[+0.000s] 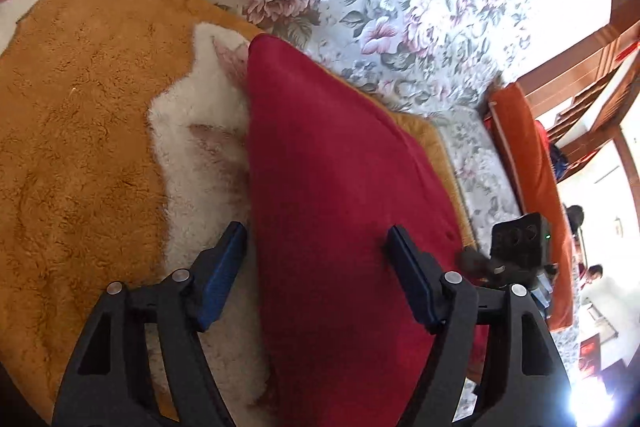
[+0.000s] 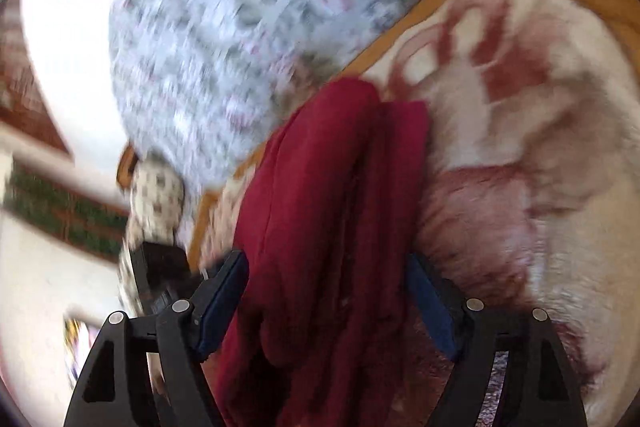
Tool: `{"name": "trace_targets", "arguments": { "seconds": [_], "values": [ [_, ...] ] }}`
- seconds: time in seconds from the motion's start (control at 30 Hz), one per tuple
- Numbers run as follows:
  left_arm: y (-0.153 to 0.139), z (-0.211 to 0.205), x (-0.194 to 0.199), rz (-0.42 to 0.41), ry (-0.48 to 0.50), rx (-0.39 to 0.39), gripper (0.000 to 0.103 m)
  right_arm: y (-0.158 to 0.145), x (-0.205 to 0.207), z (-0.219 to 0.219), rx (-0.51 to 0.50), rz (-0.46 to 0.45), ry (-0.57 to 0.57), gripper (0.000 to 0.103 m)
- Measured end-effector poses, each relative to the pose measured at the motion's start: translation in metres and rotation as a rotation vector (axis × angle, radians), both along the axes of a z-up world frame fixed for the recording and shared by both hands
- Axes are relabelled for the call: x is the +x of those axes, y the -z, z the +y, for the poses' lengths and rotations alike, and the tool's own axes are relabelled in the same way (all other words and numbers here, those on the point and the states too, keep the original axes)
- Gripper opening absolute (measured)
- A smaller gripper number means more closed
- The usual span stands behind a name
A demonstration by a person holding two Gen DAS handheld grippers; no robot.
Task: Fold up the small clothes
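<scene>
On fuzzy blanket (image 1: 80,131), smooth dark-red garment (image 1: 340,187), folded.

Daylit, bright. Left wrist view sharp; blown-out window glare (image 1: 592,403) right of the gripper, low. Right wrist view motion-blurred, worst on the floral bedspread (image 2: 240,39) ahead. Fisheye bending, dark corners in both.

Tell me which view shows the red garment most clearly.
The left wrist view: the red garment is sharp there, lying smooth on the plush blanket. The right wrist view is motion-blurred and shows the garment bunched in folds.
</scene>
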State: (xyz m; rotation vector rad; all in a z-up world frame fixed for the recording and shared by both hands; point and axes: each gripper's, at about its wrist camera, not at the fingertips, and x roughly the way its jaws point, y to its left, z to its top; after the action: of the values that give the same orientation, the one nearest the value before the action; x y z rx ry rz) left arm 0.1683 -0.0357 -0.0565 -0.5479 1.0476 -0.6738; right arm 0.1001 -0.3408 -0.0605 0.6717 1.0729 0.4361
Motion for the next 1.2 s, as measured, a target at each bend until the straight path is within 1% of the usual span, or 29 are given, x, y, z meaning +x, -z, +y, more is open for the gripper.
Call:
{"name": "trace_targets", "arguments": {
  "seconds": [0.03,0.07,0.1,0.17,0.27,0.33,0.47,0.53,0.57,0.6,0.63,0.67,0.7,0.77,0.8,0.9,0.97,1.03,1.13,1.17,1.2],
  "values": [
    [0.001,0.001,0.000,-0.006,-0.001,-0.007,0.074,0.001,0.001,-0.001,-0.020,0.005,0.006,0.069],
    [0.002,0.001,-0.001,-0.016,-0.003,-0.014,0.074,0.002,0.001,-0.005,-0.006,0.013,0.028,0.070],
    [0.003,0.002,-0.003,-0.032,-0.010,-0.024,0.074,0.003,0.001,-0.007,0.033,0.023,0.039,0.070],
    [0.004,0.005,-0.006,-0.059,-0.022,-0.035,0.074,0.004,0.000,-0.005,0.106,0.019,0.005,0.071],
    [0.004,0.002,-0.013,-0.128,-0.026,-0.013,0.074,0.007,-0.005,-0.004,0.107,-0.004,0.002,0.069],
    [0.004,0.000,-0.014,-0.142,-0.035,-0.002,0.074,0.011,-0.004,0.000,0.060,-0.015,0.025,0.067],
    [0.004,0.000,-0.013,-0.142,-0.035,0.000,0.074,0.006,-0.004,0.020,-0.091,-0.058,0.008,0.072],
    [0.005,-0.001,-0.013,-0.145,-0.035,0.000,0.074,0.007,-0.005,0.023,-0.118,-0.071,0.005,0.074],
    [0.004,-0.001,-0.012,-0.143,-0.035,0.002,0.074,0.008,-0.004,0.024,-0.118,-0.071,0.002,0.071],
    [0.004,-0.002,-0.013,-0.140,-0.035,0.007,0.071,0.008,-0.004,0.023,-0.113,-0.071,-0.003,0.060],
    [0.004,-0.001,-0.013,-0.136,-0.039,0.011,0.066,0.008,-0.004,0.022,-0.103,-0.070,-0.018,0.055],
    [0.003,-0.001,-0.014,-0.129,-0.033,0.001,0.055,0.008,-0.003,0.021,-0.100,-0.066,-0.028,0.049],
    [0.001,-0.001,-0.015,-0.123,-0.037,-0.005,0.049,0.006,-0.004,0.020,-0.085,-0.072,-0.034,0.044],
    [-0.007,0.003,-0.017,-0.128,-0.049,-0.017,0.042,-0.007,-0.006,0.022,-0.065,-0.119,-0.055,0.041],
    [-0.012,0.005,-0.018,-0.134,-0.049,-0.023,0.040,-0.014,-0.008,0.025,-0.055,-0.146,-0.066,0.041],
    [-0.035,0.015,-0.016,-0.188,-0.066,0.003,0.040,-0.033,-0.008,0.035,-0.044,-0.221,-0.076,0.041],
    [-0.051,0.026,-0.011,-0.218,-0.090,0.033,0.040,-0.036,0.001,0.045,-0.023,-0.241,-0.070,0.041],
    [-0.062,0.040,-0.002,-0.228,-0.114,0.065,0.040,-0.035,0.015,0.059,0.009,-0.248,-0.069,0.041],
    [-0.060,0.059,0.013,-0.205,-0.142,0.097,0.041,-0.030,0.033,0.079,0.048,-0.242,-0.070,0.041],
    [-0.054,0.063,0.018,-0.187,-0.144,0.108,0.043,-0.025,0.039,0.085,0.047,-0.233,-0.071,0.041],
    [-0.044,0.065,0.026,-0.151,-0.148,0.135,0.046,-0.018,0.044,0.091,0.031,-0.218,-0.068,0.043]
  ]
}}
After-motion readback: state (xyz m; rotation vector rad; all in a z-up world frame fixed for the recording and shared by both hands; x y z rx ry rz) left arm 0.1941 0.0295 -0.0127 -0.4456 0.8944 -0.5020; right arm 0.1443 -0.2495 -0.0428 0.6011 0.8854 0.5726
